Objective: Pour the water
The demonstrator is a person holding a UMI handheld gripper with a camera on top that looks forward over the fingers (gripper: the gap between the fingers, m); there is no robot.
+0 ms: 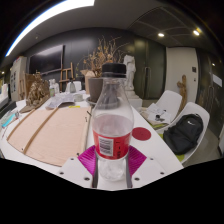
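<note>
Dim room behind, white table (30,150) stretching ahead, with the bottle sitting upright at the claw.

Gripper view: the water bottle (113,120) is standing vertical, black cap up and red label facing the camera, right between the two pink pads (88,160) of the gripper (112,165). The pads are showing on either side of its base and appear to be pressing on it, so the claw looks closed on the bottle. A red coaster (141,133) is lying just right of it, a wooden board (55,135) to the left, and a white chair (185,130) far right.
</note>
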